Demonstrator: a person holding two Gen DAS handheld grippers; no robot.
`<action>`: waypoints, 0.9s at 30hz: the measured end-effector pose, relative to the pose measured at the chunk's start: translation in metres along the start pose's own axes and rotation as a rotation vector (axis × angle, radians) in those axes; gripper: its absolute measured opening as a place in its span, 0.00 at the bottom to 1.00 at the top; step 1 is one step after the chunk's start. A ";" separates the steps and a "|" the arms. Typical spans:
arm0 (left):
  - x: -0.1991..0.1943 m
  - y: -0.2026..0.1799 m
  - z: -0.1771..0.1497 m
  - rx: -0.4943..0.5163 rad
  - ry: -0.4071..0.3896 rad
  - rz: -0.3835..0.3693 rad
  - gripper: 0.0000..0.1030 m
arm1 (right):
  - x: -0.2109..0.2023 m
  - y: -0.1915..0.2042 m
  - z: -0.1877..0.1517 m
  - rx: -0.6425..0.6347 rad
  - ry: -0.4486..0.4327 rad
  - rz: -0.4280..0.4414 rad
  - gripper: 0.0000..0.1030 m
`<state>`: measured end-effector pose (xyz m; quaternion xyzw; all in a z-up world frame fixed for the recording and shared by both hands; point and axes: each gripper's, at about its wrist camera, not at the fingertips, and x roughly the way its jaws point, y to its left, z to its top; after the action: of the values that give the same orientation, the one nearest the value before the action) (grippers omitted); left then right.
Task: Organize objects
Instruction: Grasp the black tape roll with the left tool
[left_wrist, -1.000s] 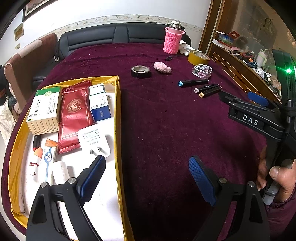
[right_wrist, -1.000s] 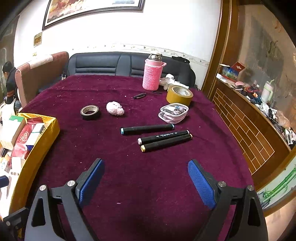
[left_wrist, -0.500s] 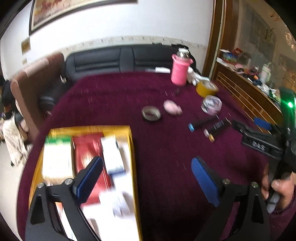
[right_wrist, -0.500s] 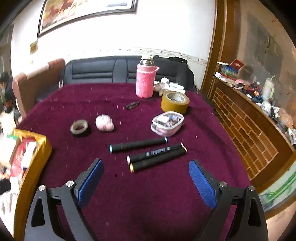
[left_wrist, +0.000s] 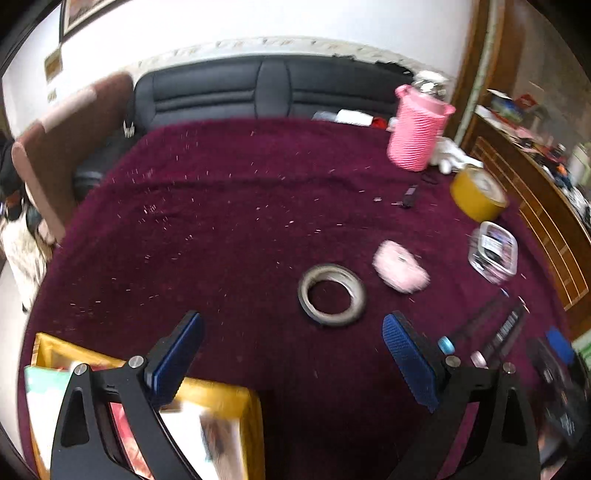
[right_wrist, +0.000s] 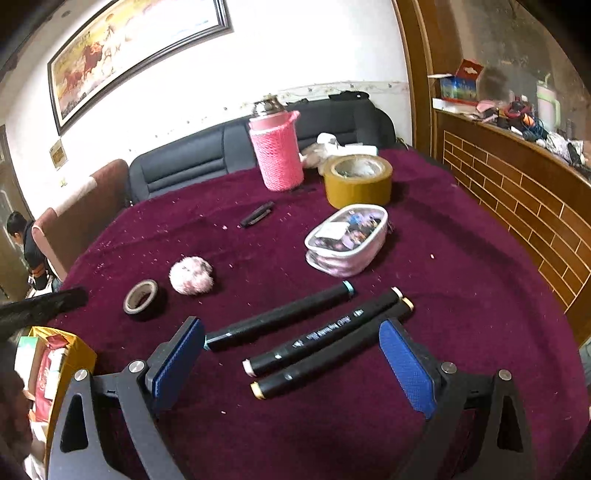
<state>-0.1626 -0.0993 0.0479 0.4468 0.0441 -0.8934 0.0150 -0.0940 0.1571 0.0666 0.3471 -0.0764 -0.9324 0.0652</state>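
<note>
My right gripper (right_wrist: 291, 354) is open and empty, low over three black markers (right_wrist: 325, 336) that lie side by side between its blue pads on the maroon tablecloth. My left gripper (left_wrist: 291, 354) is open and empty, just past the yellow box (left_wrist: 221, 397) of packets, with a black tape roll (left_wrist: 331, 294) ahead of it. The tape roll (right_wrist: 141, 299) and a pink fluffy ball (right_wrist: 191, 275) also lie left of the markers in the right wrist view. The box (right_wrist: 79, 356) shows at the lower left there.
A clear pouch (right_wrist: 347, 240), a yellow tape roll (right_wrist: 357, 181), a bottle in a pink knit sleeve (right_wrist: 277, 155) and a small black clip (right_wrist: 256, 214) stand farther back. A black sofa (left_wrist: 266, 90) lies behind the table, a wooden counter (right_wrist: 517, 184) at the right.
The left gripper has moved forward and right, from over the box to the open cloth near the tape roll. The right gripper has moved forward and down onto the markers. Both stay open.
</note>
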 end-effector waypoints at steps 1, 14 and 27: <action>0.010 0.002 0.004 -0.008 0.013 0.006 0.94 | 0.000 -0.002 0.000 0.008 0.005 0.005 0.95; 0.072 -0.027 0.013 0.113 0.116 0.132 0.45 | 0.004 -0.005 -0.002 0.040 0.033 0.026 0.95; -0.020 -0.031 -0.022 0.113 0.015 -0.113 0.09 | 0.008 -0.002 -0.006 0.017 0.041 0.057 0.95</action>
<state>-0.1355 -0.0663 0.0524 0.4506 0.0189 -0.8904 -0.0609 -0.0962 0.1574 0.0563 0.3642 -0.0929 -0.9223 0.0901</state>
